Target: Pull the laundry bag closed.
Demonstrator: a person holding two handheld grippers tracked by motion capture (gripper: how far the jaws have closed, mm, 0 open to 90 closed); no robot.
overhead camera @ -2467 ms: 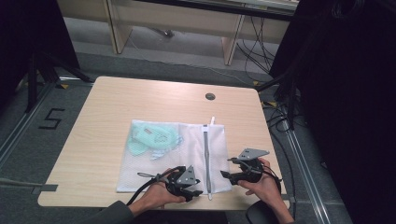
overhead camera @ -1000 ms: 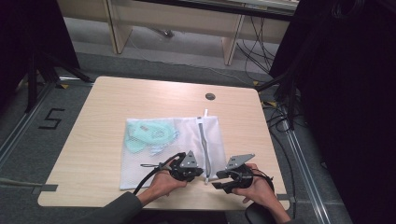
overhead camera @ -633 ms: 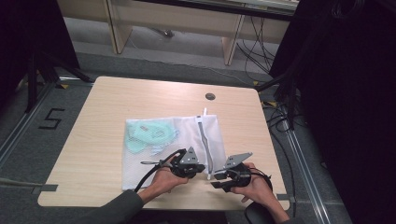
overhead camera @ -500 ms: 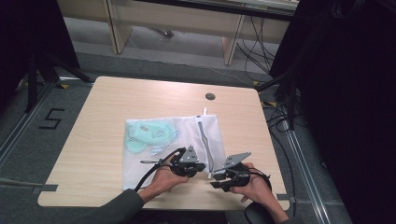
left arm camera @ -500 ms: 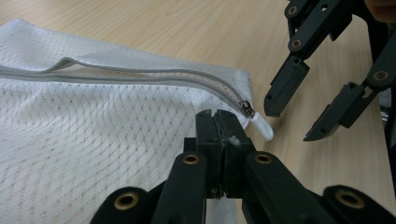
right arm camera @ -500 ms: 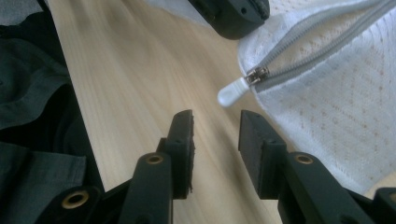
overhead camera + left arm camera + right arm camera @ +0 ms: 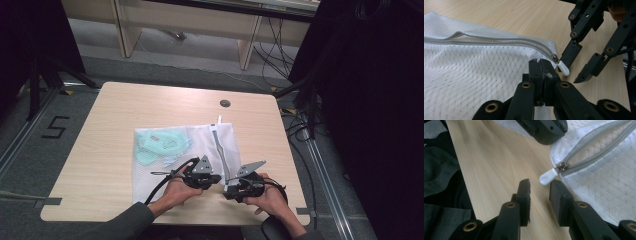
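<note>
A white mesh laundry bag point(image 7: 200, 145) lies on the table with a mint-green garment point(image 7: 159, 145) inside. Its grey zipper point(image 7: 499, 42) ends at a white pull tab point(image 7: 563, 70) at the near corner. My left gripper point(image 7: 540, 65) is shut on the bag's mesh just beside that tab. Jaws apart, my right gripper point(image 7: 539, 185) has just been closing. The pull tab point(image 7: 548, 177) lies just ahead of its fingertips, untouched, and nothing sits between the pads. In the high view the left gripper point(image 7: 216, 179) and right gripper point(image 7: 229, 191) meet at the bag's near right corner.
The light wooden table point(image 7: 125, 110) has a round cable grommet point(image 7: 225, 103) at the far side. Its near edge runs close under both hands. A dark sleeve point(image 7: 439, 177) lies just left of the right gripper. Cables hang off the table's right side.
Both grippers have come together at the bag's near right corner. The bag's zipper edge has been pulled into a curve. Over the last half second the hands barely shifted.
</note>
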